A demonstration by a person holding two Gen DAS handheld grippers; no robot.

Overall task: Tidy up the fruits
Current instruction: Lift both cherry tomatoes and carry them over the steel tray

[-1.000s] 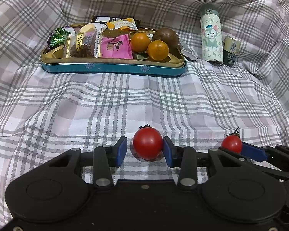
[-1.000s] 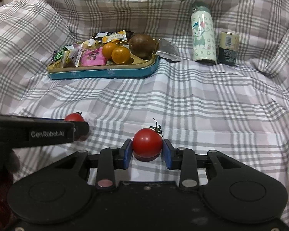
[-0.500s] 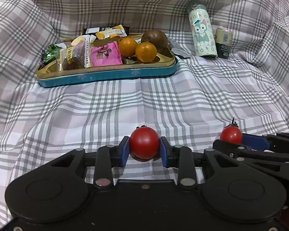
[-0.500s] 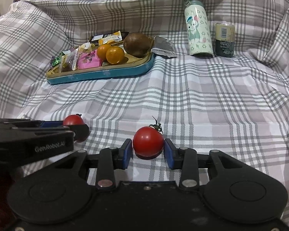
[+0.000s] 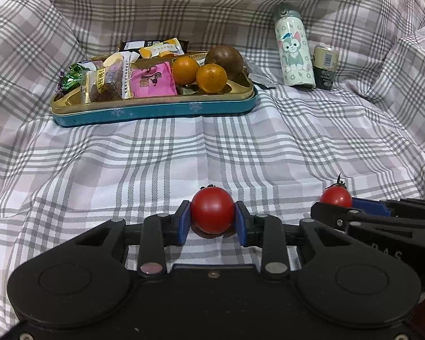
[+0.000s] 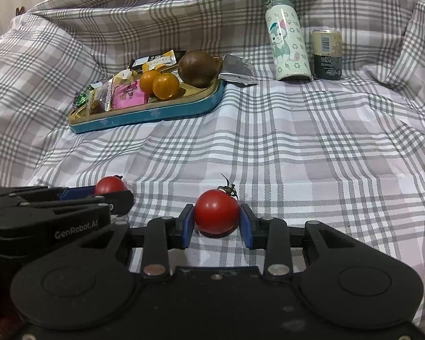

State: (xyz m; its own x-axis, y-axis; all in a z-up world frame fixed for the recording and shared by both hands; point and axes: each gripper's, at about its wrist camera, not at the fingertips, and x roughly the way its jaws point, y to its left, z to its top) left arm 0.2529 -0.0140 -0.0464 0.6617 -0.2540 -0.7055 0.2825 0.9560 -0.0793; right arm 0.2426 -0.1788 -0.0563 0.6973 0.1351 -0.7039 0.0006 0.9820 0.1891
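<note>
My left gripper [image 5: 212, 222] is shut on a red cherry tomato [image 5: 212, 209], held just above the plaid cloth. My right gripper [image 6: 216, 221] is shut on a second red cherry tomato [image 6: 216, 211] with a green stem. Each gripper shows in the other view: the right one with its tomato [image 5: 335, 197] at the lower right, the left one with its tomato [image 6: 110, 185] at the lower left. A teal tin tray [image 5: 155, 110] stands farther back with two oranges [image 5: 211, 78] and a brown round fruit [image 5: 225, 58] at its right end.
Snack packets [image 5: 153, 80] fill the tray's left and middle. A cartoon-cat bottle [image 5: 294, 53] and a small can [image 5: 325, 66] stand right of the tray. A silver foil packet [image 6: 238, 69] lies by the tray's right end. Plaid cloth [image 5: 240, 147] rises in folds all around.
Both grippers have lifted slightly and drawn back with their tomatoes. The left gripper's jaws closed fully on its tomato.
</note>
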